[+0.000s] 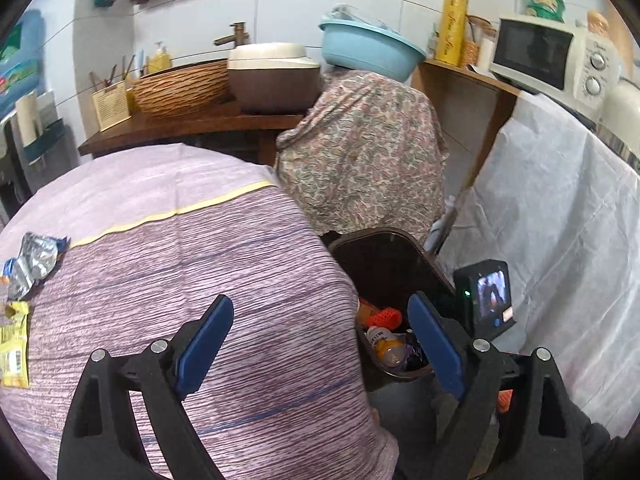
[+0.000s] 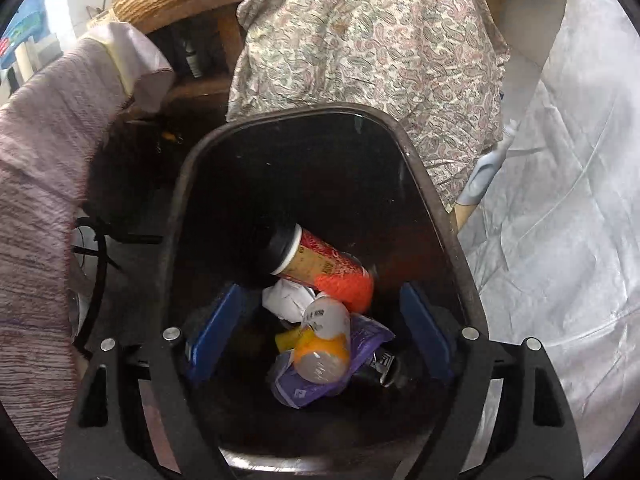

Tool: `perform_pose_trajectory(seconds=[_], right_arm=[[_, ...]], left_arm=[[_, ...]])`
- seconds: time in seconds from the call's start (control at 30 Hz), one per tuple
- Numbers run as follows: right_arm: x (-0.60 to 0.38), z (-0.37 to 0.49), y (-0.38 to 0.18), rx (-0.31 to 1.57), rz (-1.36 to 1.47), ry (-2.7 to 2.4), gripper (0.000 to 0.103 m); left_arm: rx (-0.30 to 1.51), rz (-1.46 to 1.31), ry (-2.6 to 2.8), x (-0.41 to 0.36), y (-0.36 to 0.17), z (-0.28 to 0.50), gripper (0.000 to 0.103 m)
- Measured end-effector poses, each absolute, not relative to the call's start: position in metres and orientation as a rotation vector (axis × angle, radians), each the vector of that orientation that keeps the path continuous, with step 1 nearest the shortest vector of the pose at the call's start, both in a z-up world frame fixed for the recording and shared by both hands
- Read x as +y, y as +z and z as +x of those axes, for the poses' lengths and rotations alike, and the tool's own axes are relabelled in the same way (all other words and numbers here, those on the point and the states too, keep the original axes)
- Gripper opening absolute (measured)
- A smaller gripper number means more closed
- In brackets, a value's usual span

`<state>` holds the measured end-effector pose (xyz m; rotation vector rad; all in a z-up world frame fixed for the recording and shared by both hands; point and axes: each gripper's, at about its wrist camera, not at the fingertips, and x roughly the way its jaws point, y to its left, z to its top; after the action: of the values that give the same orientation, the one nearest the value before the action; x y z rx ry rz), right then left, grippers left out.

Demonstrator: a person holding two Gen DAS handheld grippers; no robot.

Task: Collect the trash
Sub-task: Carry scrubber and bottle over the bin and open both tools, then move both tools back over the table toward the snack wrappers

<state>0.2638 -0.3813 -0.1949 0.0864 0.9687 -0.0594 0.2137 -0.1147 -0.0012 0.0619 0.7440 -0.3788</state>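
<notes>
Right gripper point(image 2: 320, 328) spread wide and empty, hanging over the dark bin point(image 2: 192, 184), above a small bottle point(image 2: 324, 344), a purple pouch point(image 2: 304, 388), crumpled paper point(image 2: 286, 300) and a red cup point(image 2: 320, 264). Left gripper point(image 1: 320, 344) equally wide, nothing held, over the striped tablecloth point(image 1: 220, 260). Farther left, at the table edge: a silver foil wrapper point(image 1: 34, 260) and a yellow packet point(image 1: 14, 344). Probably light, crinkly, slippery; best pinched at a raised fold or corner.
</notes>
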Motion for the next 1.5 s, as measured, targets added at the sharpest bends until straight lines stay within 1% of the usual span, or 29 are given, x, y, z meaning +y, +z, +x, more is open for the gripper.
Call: perform_pose_trajectory(seconds=[0.3,0.57,0.8,0.97,1.13,1.3,1.43,1.5], right_arm=[[-0.364,0.239,-0.161,0.929,0.108,-0.034,0.081],[-0.317,0.223,-0.102,0.833,0.057,0.073,0.081],[-0.249,0.212,-0.043,0.73,-0.03,0.252,0.081],[-0.197,0.204,-0.014,0.697,-0.085,0.398,0.081],[-0.146,0.2,-0.001,0.689,-0.148,0.506,0.081],[-0.103,0.195,0.005,0.692,-0.19,0.585,0.081],[-0.081,0.188,0.008,0.687,-0.217,0.619,0.081],[-0.072,0.186,0.01,0.686,-0.228,0.63,0.081]], left_arm=[[0.732,0.018,-0.308,-0.069,-0.001,0.205,0.091],[0.736,-0.018,-0.218,-0.016,0.003,0.193,0.092],[0.737,-0.007,-0.127,0.036,0.007,0.176,0.094],[0.715,-0.047,-0.03,0.088,0.012,0.164,0.095],[0.726,-0.071,0.064,0.139,0.008,0.163,0.095],[0.745,-0.051,0.102,0.178,0.004,0.18,0.095],[0.773,-0.072,0.1,0.206,0.001,0.207,0.091],[0.793,-0.059,0.083,0.21,-0.003,0.223,0.086]])
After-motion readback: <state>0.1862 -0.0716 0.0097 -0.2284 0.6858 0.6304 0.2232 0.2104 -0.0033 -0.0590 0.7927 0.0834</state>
